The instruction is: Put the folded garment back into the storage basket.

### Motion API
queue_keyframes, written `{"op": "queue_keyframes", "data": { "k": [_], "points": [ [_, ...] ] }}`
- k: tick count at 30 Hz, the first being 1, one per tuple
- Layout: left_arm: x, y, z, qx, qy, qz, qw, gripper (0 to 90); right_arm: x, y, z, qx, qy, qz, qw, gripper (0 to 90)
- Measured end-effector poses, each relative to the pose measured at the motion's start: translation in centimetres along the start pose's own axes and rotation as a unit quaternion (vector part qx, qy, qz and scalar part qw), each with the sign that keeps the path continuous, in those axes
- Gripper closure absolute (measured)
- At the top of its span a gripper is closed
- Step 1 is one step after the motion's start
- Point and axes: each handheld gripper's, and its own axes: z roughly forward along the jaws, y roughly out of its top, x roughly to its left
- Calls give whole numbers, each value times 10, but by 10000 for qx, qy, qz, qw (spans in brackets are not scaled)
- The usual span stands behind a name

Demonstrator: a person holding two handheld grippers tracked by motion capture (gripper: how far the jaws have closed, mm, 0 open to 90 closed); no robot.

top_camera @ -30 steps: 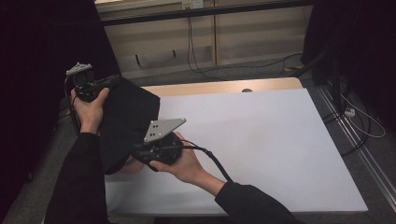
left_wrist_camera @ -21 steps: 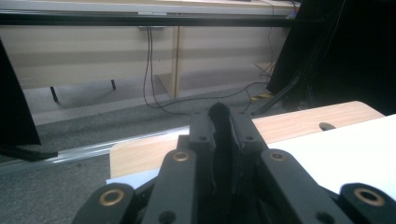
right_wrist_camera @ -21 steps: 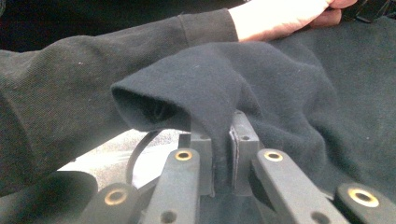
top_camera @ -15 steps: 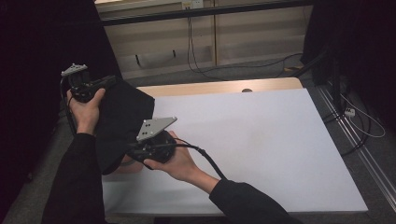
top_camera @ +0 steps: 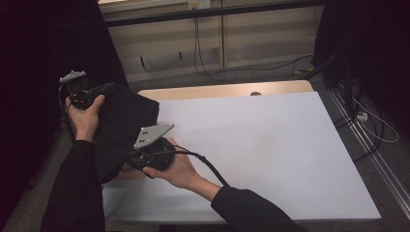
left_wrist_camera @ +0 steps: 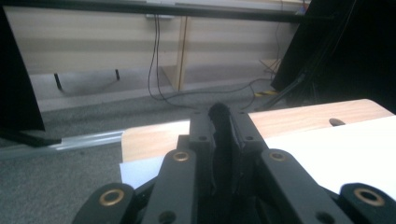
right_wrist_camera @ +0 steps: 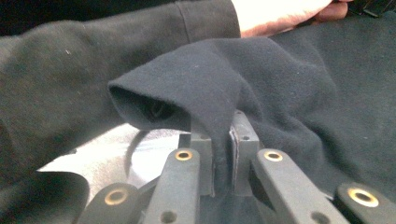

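A black cloth [top_camera: 121, 123] hangs bunched over the left edge of the white-covered table [top_camera: 251, 145], held up between both grippers. My left gripper [top_camera: 107, 88] is at the far left, shut on the cloth's upper edge; in the left gripper view a thin black fold [left_wrist_camera: 219, 122] is pinched between the jaws. My right gripper [top_camera: 134, 162] is nearer to me and lower, shut on a rolled fold of the cloth [right_wrist_camera: 219, 93]. In the right gripper view the other arm's dark sleeve [right_wrist_camera: 70, 65] and hand [right_wrist_camera: 280, 14] lie behind that fold.
The wooden tabletop [top_camera: 217, 91] shows along the far edge, with a small dark hole [top_camera: 255, 93]. Cables [top_camera: 372, 125] run over the floor to the right. Pale wooden panels [top_camera: 217, 38] stand beyond the table, and black curtains [top_camera: 43, 58] hang on the left.
Both hands have shifted left and slightly down, carrying the black cloth further toward the table's left edge. Both grips are unchanged.
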Motion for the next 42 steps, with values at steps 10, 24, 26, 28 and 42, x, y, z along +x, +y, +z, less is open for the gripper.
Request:
{"op": "queue_keyframes", "data": {
  "k": [10,24,26,28,42],
  "points": [
    [10,-8,2,66,19,-56,10000,814,-2,-3,11,48,61,81,9999,833],
    [25,-23,5,285,51,2,9996,814,1,-7,25,203,64,76,9997,833],
    [28,-26,6,337,99,-8,9994,814,1,-8,28,220,67,80,9997,833],
    [30,-30,7,353,122,9,9993,814,1,-9,32,233,71,88,9997,832],
    [39,-47,15,546,136,-44,9984,812,2,-13,41,328,103,95,9994,834]
  ]
}}
